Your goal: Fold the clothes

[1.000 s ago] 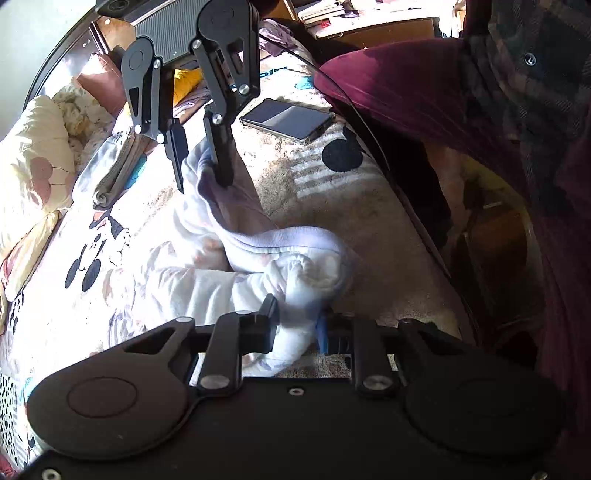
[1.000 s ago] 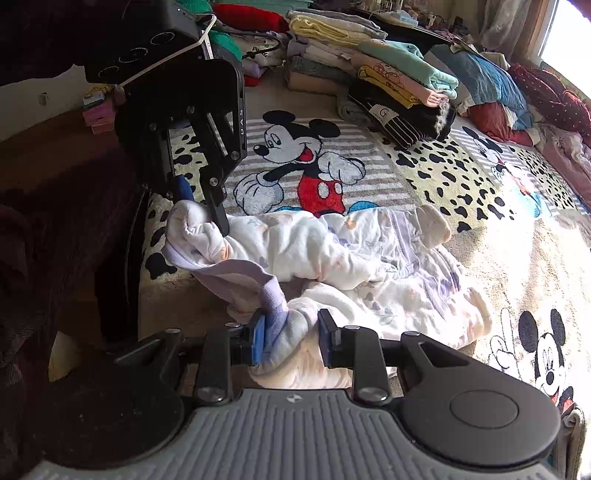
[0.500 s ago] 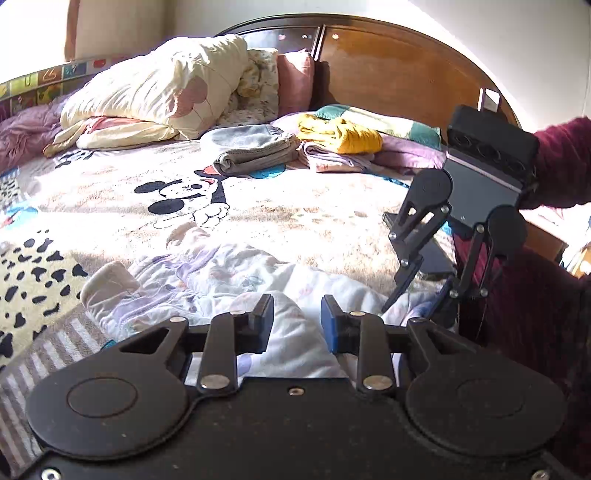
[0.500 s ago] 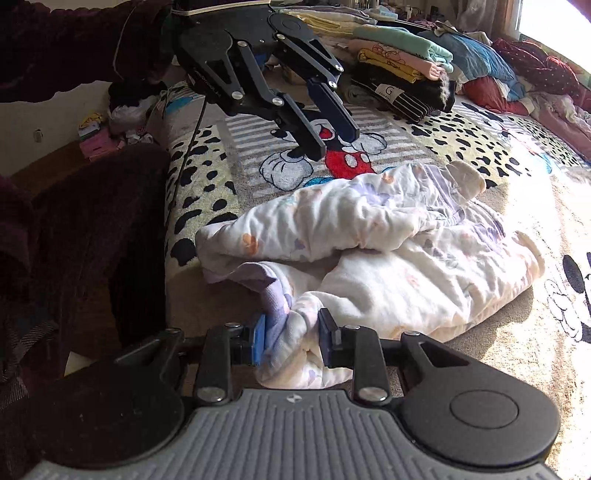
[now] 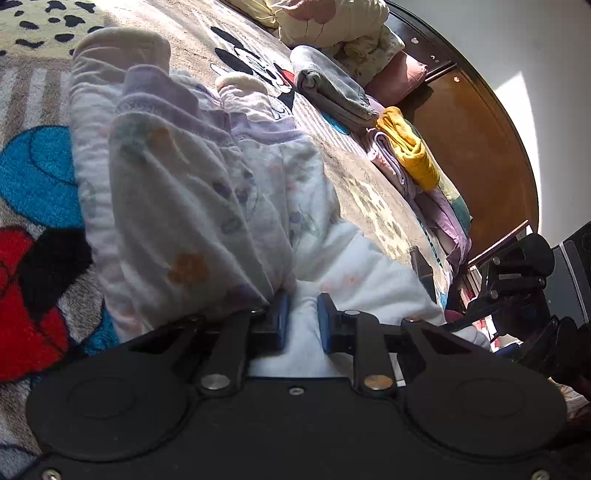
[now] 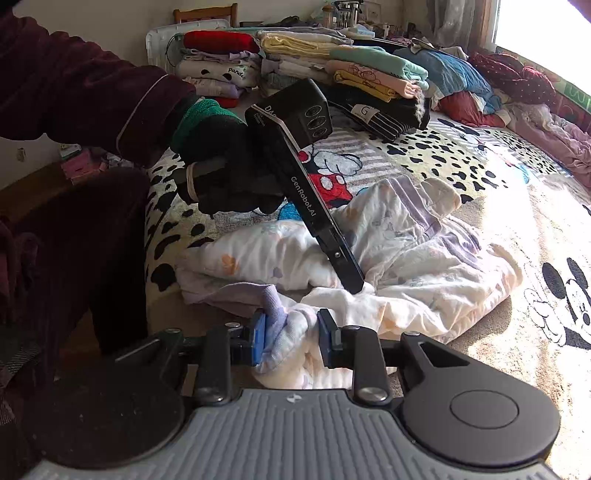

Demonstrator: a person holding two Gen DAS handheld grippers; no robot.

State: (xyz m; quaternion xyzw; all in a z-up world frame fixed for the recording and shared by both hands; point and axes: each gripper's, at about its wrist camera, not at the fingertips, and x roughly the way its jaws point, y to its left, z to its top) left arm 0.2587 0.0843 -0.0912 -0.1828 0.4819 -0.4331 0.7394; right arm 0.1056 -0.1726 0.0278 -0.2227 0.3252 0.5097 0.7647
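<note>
A white padded child's garment with lilac trim [image 6: 406, 258] lies crumpled on the Mickey Mouse blanket [image 6: 480, 166]. My right gripper [image 6: 291, 338] is shut on its lilac-edged near corner at the bed's edge. My left gripper [image 5: 301, 317] points down into the middle of the garment [image 5: 192, 206], with white fabric between its blue pads; the pads stand a little apart. In the right wrist view the left gripper [image 6: 354, 286] is seen edge-on, pressed into the garment, held by a black-gloved hand.
Stacks of folded clothes [image 6: 332, 74] fill the far side of the bed. A grey folded garment [image 5: 332, 96], a yellow one [image 5: 413, 151] and pillows [image 5: 332, 22] lie by the wooden headboard [image 5: 472, 129]. The bed's edge runs on the left.
My left gripper let go of the garment's end, swung up and over, and came down into the garment's middle. My right gripper has kept its hold on the corner.
</note>
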